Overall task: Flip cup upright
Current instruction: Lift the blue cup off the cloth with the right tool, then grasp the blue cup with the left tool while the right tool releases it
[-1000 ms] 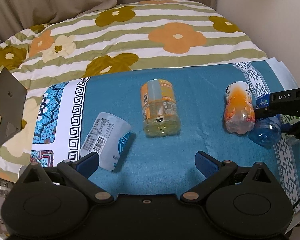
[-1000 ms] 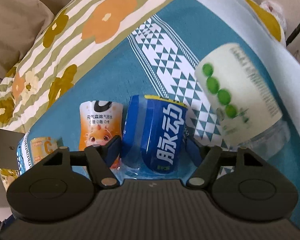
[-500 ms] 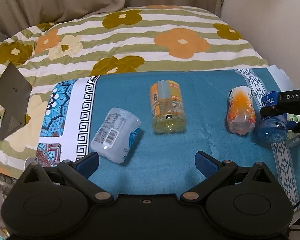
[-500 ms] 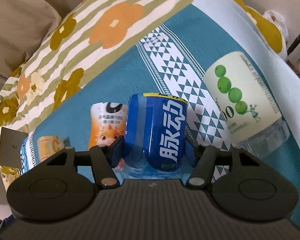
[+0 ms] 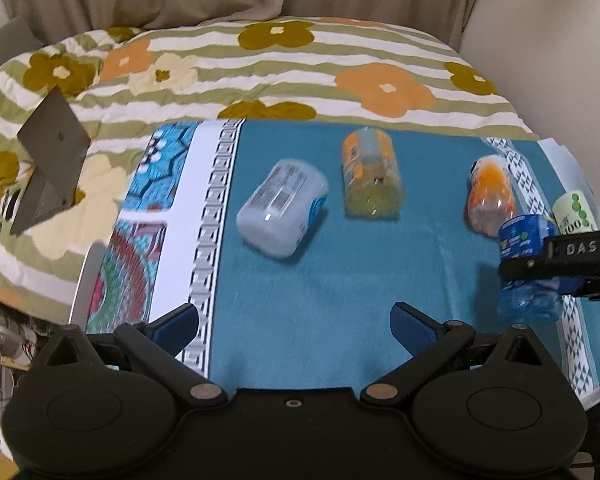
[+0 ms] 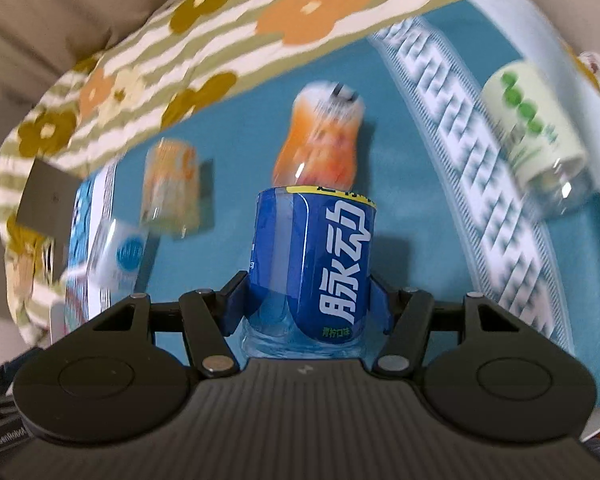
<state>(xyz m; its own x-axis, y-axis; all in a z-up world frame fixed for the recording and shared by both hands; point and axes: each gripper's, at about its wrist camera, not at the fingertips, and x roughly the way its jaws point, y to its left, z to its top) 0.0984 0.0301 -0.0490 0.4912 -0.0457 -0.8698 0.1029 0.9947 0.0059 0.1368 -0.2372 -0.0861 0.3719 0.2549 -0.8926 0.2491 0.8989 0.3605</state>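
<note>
My right gripper (image 6: 306,308) is clamped on the blue cup (image 6: 314,264), held above the teal cloth (image 5: 340,280); left gripper (image 5: 294,320) spread wide, empty.

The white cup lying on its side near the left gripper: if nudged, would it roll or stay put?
The white cup looks round-bodied and lies on its side on the teal cloth, so a sideways nudge would probably roll it. It looks like thin, empty plastic, so likely light and easily shifted. The cloth over soft bedding may damp the roll and leave it unsteady once upright.
</note>
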